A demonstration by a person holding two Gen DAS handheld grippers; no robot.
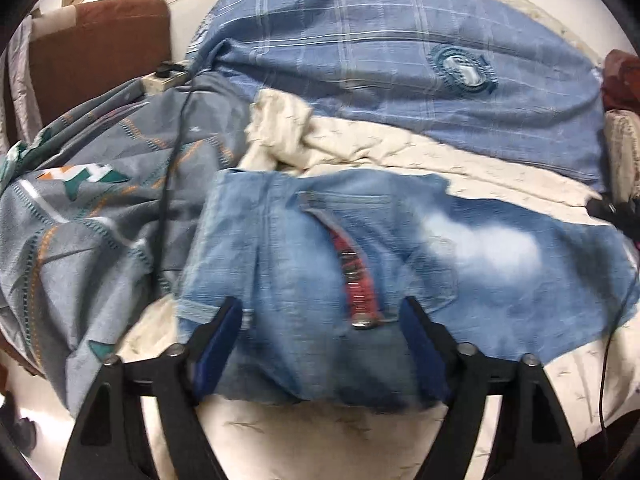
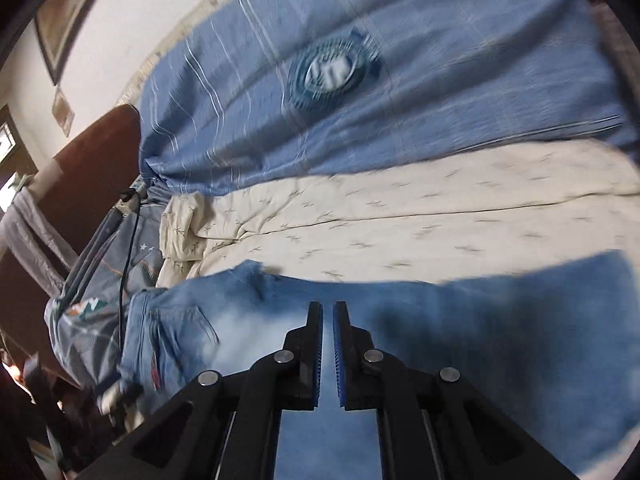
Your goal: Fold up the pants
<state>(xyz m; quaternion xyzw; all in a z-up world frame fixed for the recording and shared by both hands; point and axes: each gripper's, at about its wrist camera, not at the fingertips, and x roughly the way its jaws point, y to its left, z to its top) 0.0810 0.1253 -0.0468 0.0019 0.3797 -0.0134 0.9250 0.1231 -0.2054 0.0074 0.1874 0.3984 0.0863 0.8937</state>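
Note:
Faded blue jeans (image 1: 480,248) lie spread across a cream bedsheet (image 1: 460,160), waist end near me, with a red patterned strip (image 1: 356,276) at the fly. My left gripper (image 1: 320,306) hangs over the waist with its jaws wide apart; the denim lies between and under the blue pads (image 1: 218,340), which do not press on it. In the right wrist view the jeans (image 2: 500,340) run from left to right. My right gripper (image 2: 328,306) is shut just above the denim, with only a thin slit between its pads and nothing held.
A blue checked cloth (image 1: 360,40) with a round emblem (image 2: 332,68) covers the far side of the bed. A grey patterned cloth (image 1: 80,220) is bunched at the left, crossed by a black cable (image 1: 172,152). Beyond it are a power strip (image 1: 164,78) and a brown headboard (image 1: 100,48).

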